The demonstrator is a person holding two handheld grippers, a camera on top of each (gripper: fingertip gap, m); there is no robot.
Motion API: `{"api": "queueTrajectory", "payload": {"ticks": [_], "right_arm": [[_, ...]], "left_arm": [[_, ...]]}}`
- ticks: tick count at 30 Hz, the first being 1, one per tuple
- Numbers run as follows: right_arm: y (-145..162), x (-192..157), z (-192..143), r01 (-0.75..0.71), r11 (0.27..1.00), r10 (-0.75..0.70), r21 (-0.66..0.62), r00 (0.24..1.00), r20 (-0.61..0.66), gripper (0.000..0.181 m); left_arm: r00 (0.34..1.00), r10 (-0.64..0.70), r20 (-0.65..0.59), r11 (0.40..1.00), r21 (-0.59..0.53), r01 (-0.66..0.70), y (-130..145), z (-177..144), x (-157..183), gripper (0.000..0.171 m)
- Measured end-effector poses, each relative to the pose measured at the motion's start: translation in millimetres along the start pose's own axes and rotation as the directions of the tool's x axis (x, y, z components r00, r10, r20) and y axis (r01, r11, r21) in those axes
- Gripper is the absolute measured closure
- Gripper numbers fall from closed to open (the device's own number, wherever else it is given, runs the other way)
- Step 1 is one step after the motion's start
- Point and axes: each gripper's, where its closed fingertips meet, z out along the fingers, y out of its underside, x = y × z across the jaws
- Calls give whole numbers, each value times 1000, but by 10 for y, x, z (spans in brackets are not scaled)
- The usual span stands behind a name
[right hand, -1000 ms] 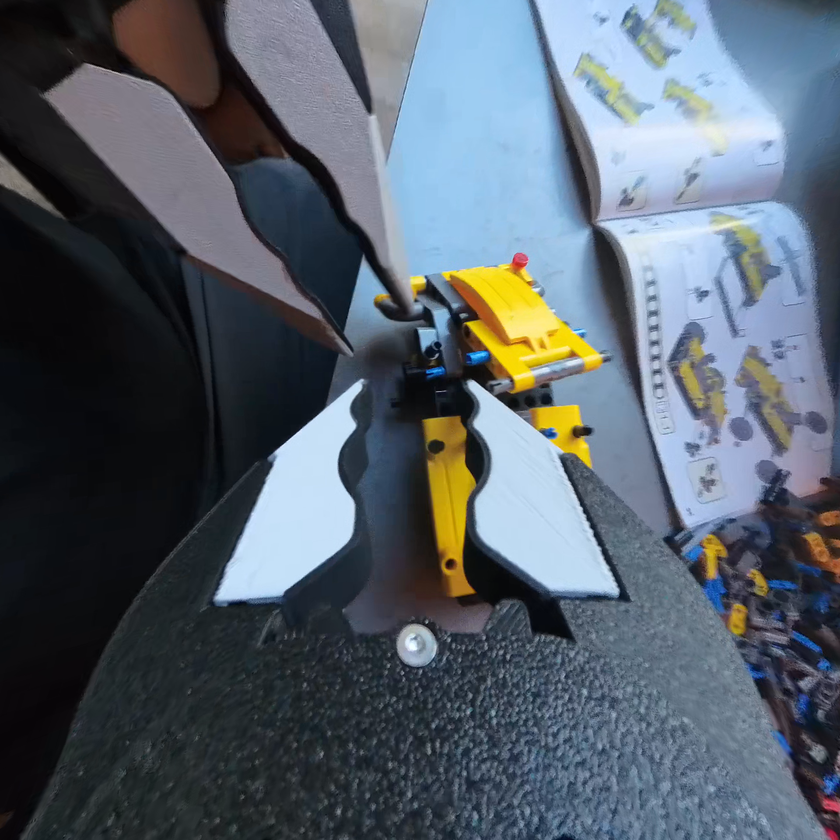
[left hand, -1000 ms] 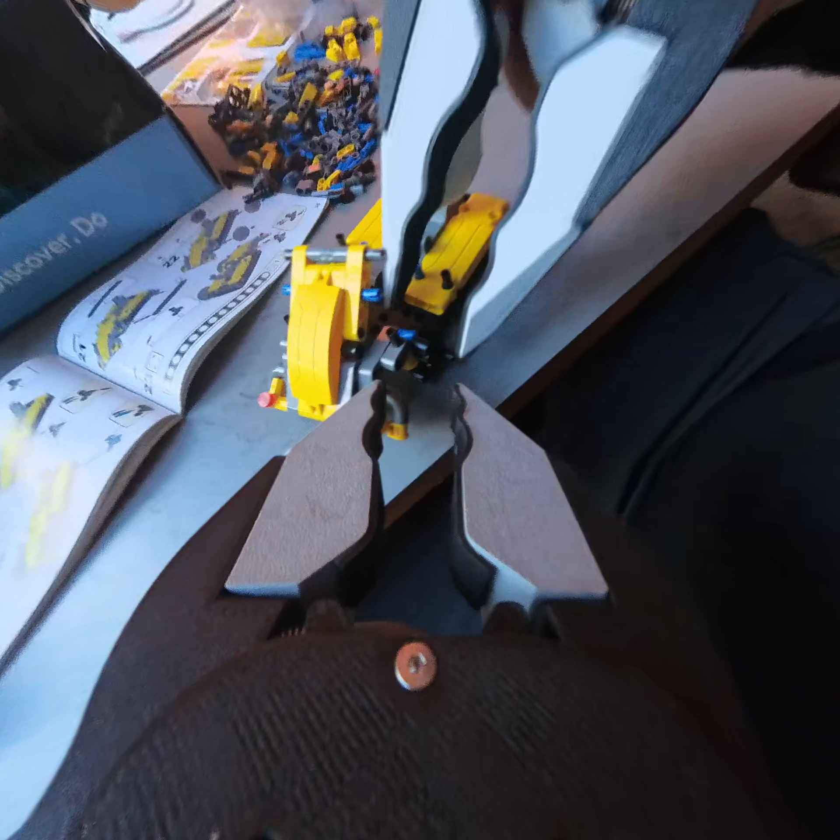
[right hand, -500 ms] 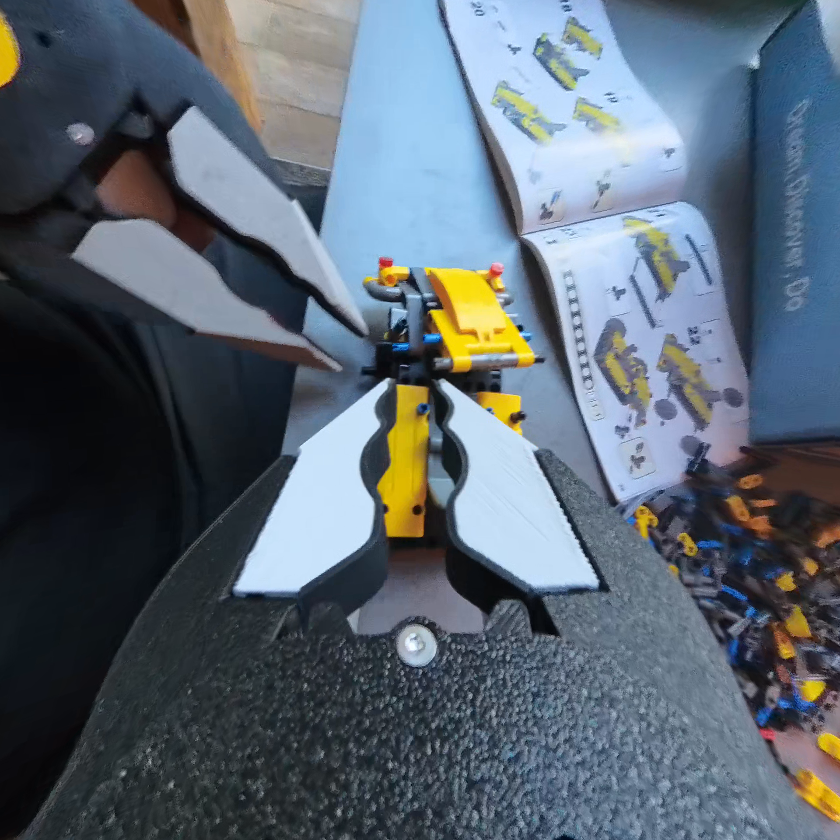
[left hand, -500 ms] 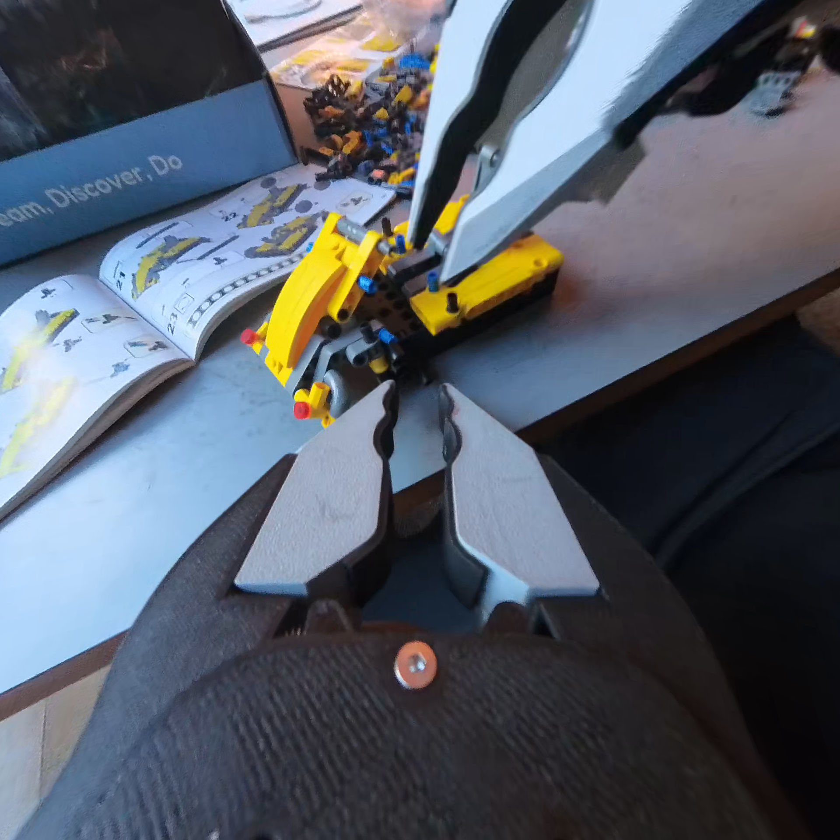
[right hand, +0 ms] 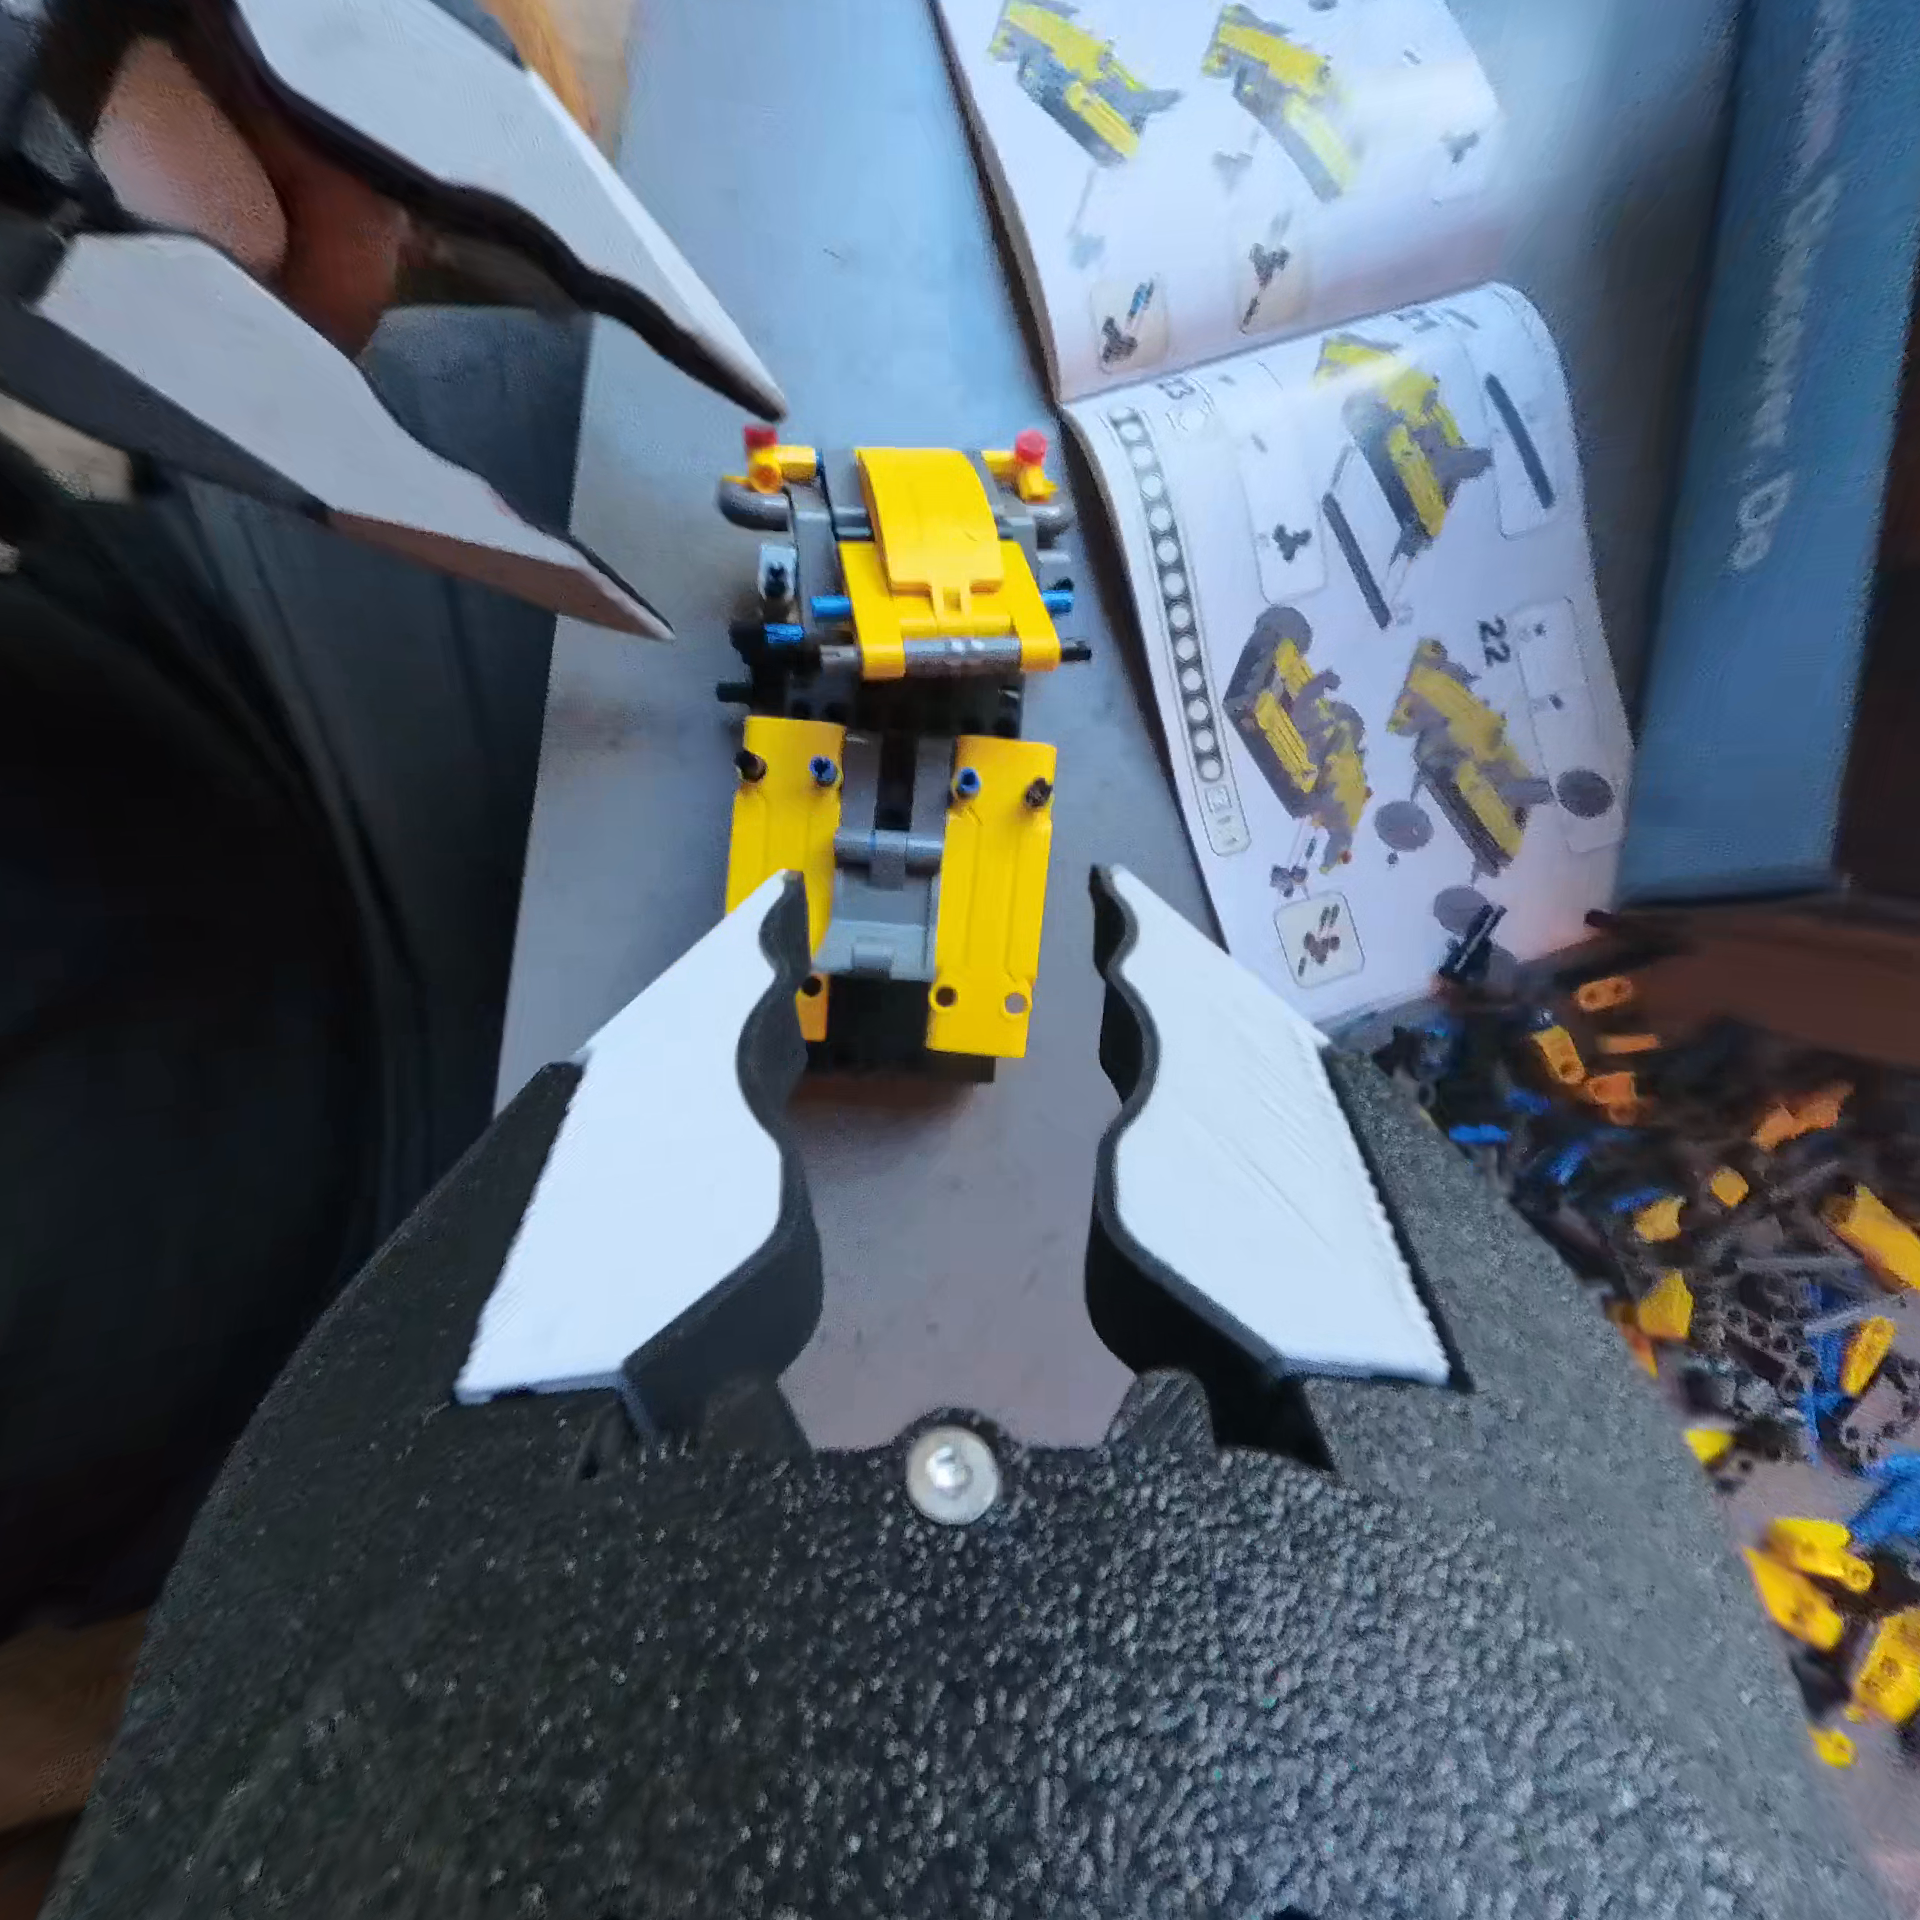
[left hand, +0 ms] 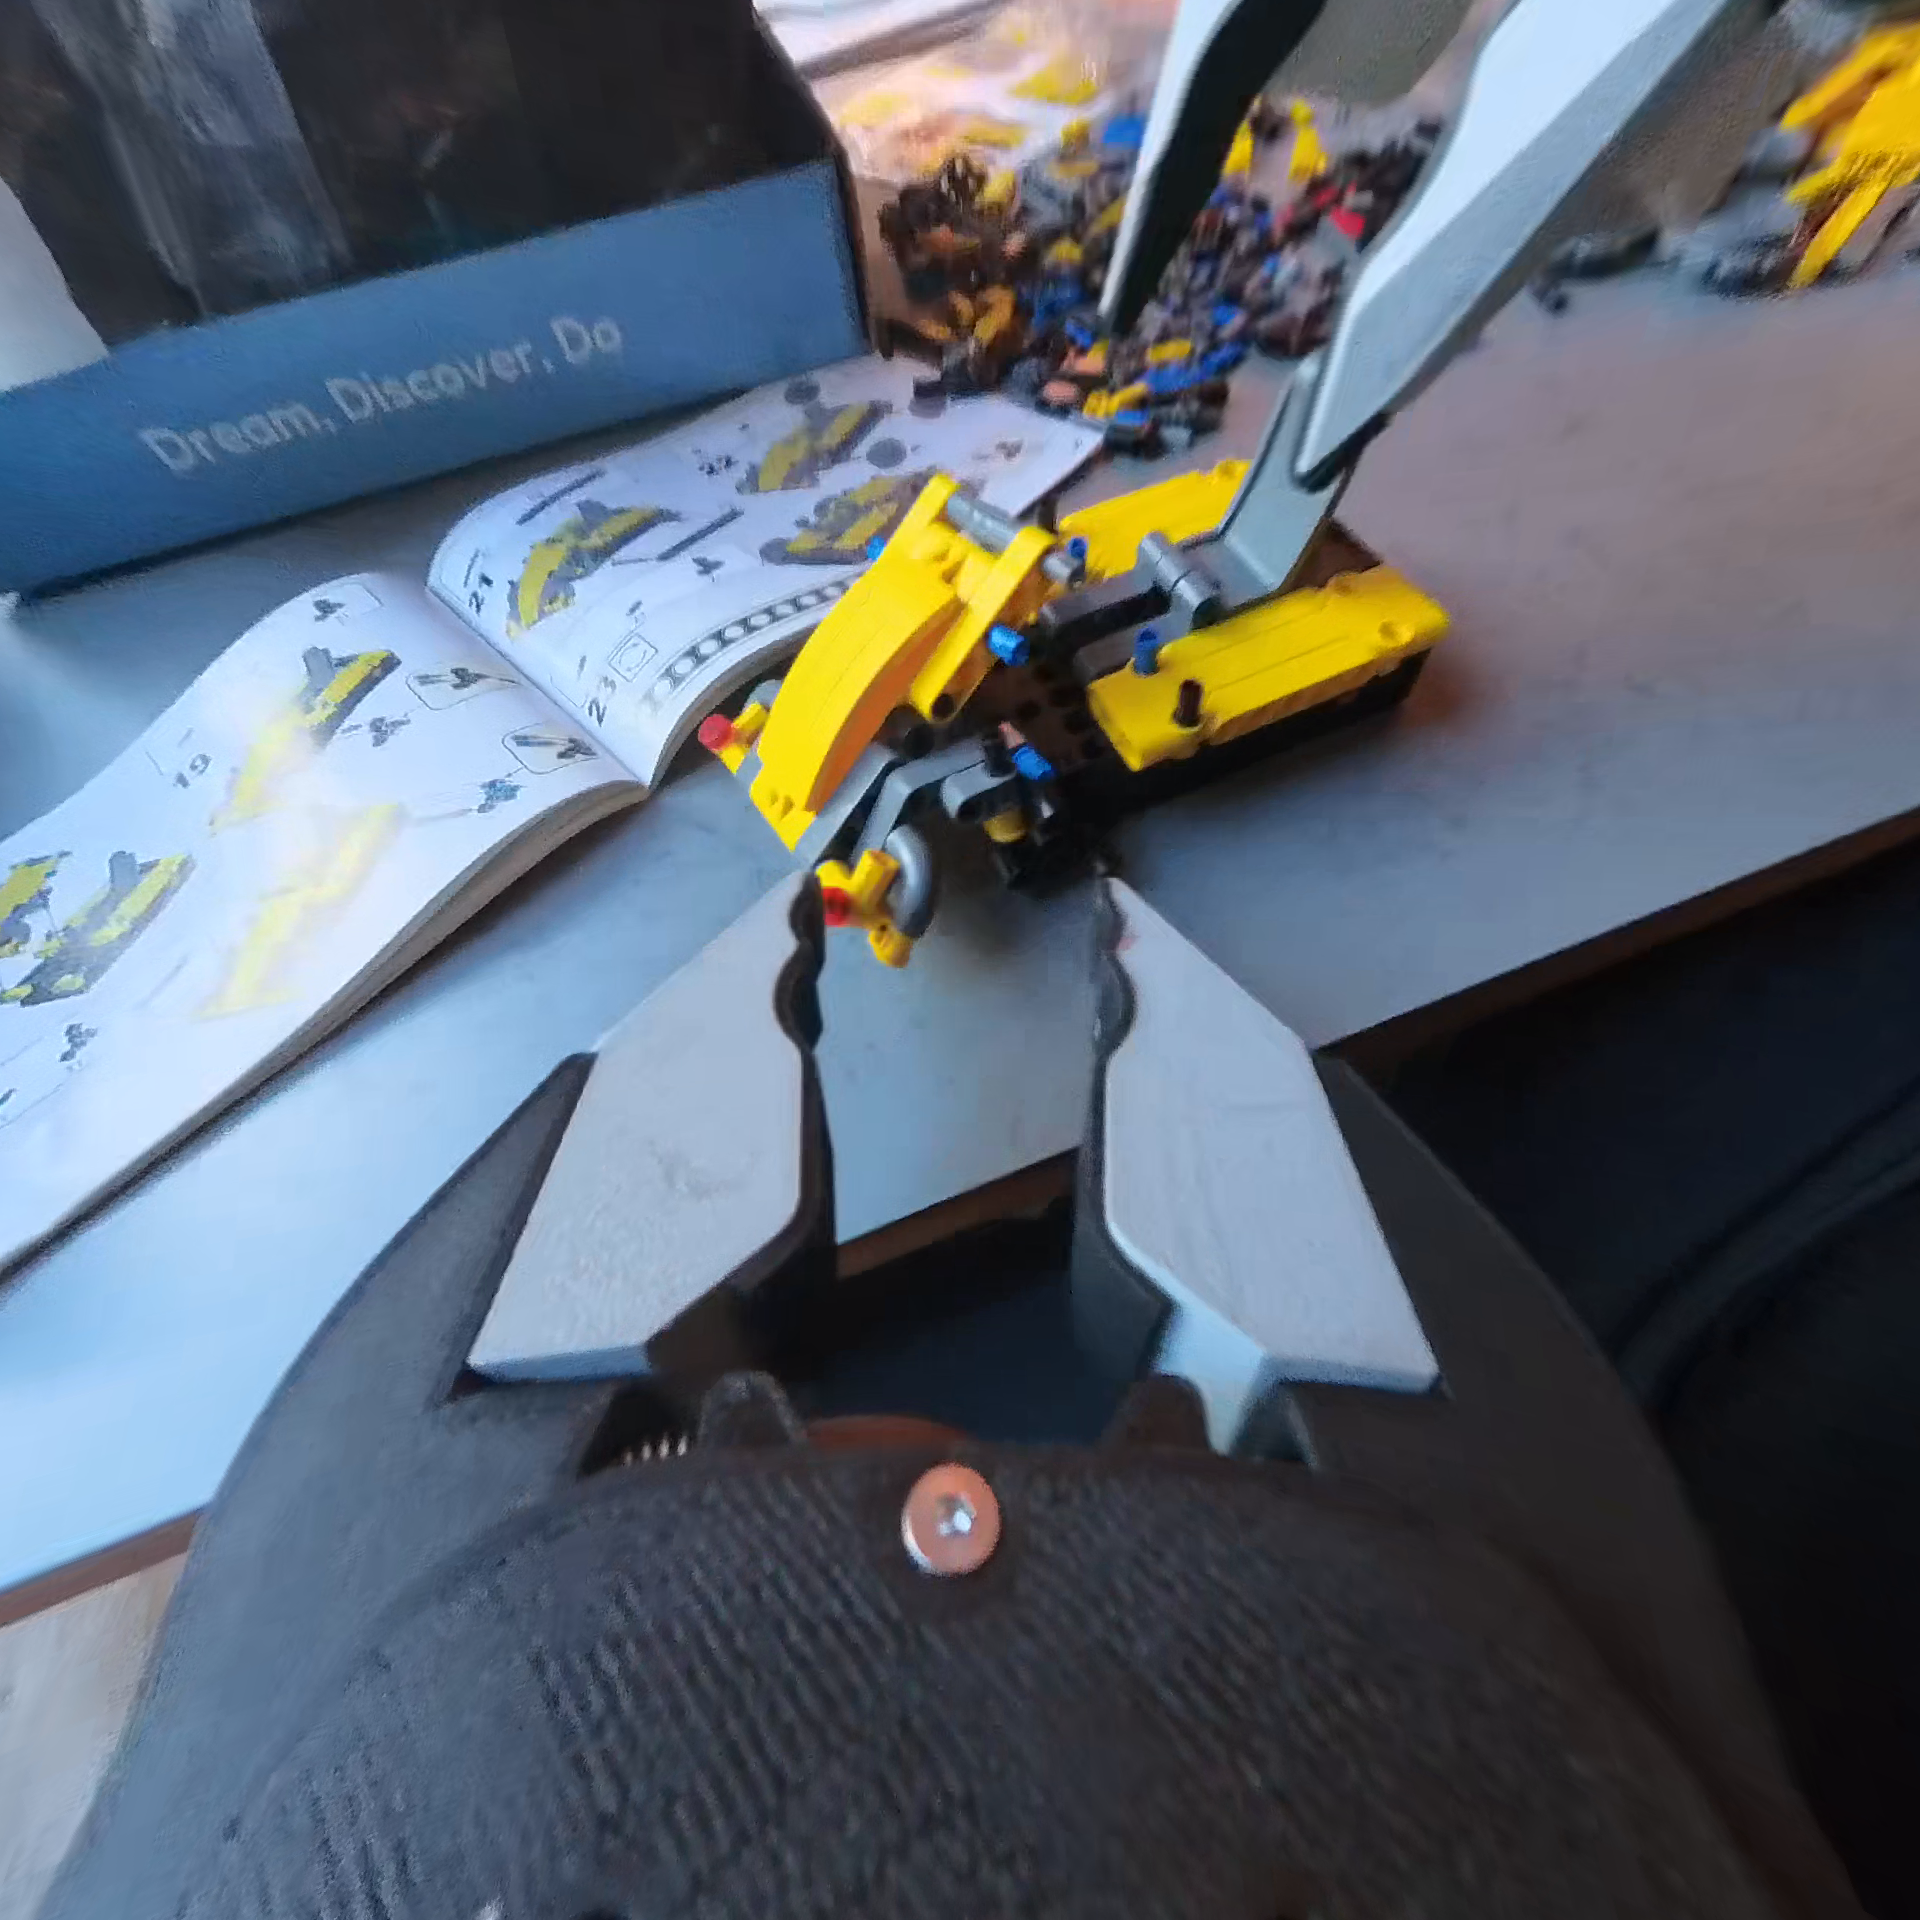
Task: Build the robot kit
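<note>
Blur smears loose parts [right hand: 1704, 1247] beside yellow model [right hand: 914, 727].

Glossy plastic on the yellow toy vehicle [right hand: 914, 727], matt grey worktop [left hand: 1558, 727], smooth paper booklet [left hand: 416, 727], grainy black housing behind matt fingers [right hand: 644, 1143].

Warm sidelight, hard shadows (edges smeared, warped).

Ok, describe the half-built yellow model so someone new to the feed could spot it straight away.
Find the grey table and the open instruction booklet lying on it. The yellow model sits just beside the booklet, near the table's edge, between the two open tongs. Unlike the loose pile of small parts, it is one assembled block with red studs at one end.
</note>
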Motion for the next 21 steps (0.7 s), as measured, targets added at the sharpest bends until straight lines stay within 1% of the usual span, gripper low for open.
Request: {"api": "queueTrajectory", "payload": {"ticks": [2,3,4,5,6,7,8,9,10,12,13,15,16,17,18,19,20,21], "right_arm": [[66,-25,-41,-6,1000,7,28,999,-46,126],[112,-54,-73,-12,999,15,35,998,-67,118],[170,-78,-102,-17,999,20,36,996,-88,106],[226,-102,-117,-21,999,25,43,994,-102,99],[265,-133,-107,-27,998,33,60,994,-105,92],[297,-176,-71,-35,997,42,75,995,-92,84],[327,-219,-16,-43,996,49,83,996,-72,81],[342,-237,43,-47,994,53,95,997,-63,81],[347,-236,105,-44,993,51,111,997,-61,81],[381,-161,247,-46,992,55,115,995,-78,83],[394,-110,316,-43,993,53,112,995,-90,87],[413,-115,408,-13,994,18,105,999,-43,93],[447,-93,408,9,996,-7,88,1000,-27,96],[490,-89,379,34,997,-35,72,999,9,96],[555,-45,338,49,998,-50,48,998,28,96],[640,44,290,57,998,-57,15,998,20,95],[736,148,228,62,998,-63,-28,998,-6,94],[813,252,151,68,996,-71,-65,996,-48,95]], "left_arm": [[996,71,-44,997,-10,-72,12,13,-20,122],[992,116,-58,993,-14,-117,10,-2,-43,123],[985,159,-71,987,-2,-159,-14,-25,-67,121],[975,198,-106,980,13,-197,-29,-46,-64,120],[961,226,-157,974,4,-228,-4,-43,-52,118],[945,246,-216,965,-34,-259,71,-17,-41,113],[929,263,-260,955,-68,-289,142,25,-53,110],[915,283,-289,946,-73,-316,182,70,-73,110],[901,289,-324,945,-51,-322,176,99,-65,112],[886,272,-376,950,-45,-310,160,156,-71,115],[882,257,-395,952,-52,-300,160,185,-71,116],[872,191,-450,962,-92,-258,171,210,-15,119],[851,167,-497,960,-117,-256,197,172,63,125],[819,175,-547,952,-119,-283,217,102,155,129],[773,190,-605,940,-115,-320,247,8,267,143],[750,189,-634,941,-101,-323,227,-60,352,140],[752,182,-634,953,-75,-294,141,-90,394,130],[770,167,-616,967,-50,-250,19,-91,393,125]]}}
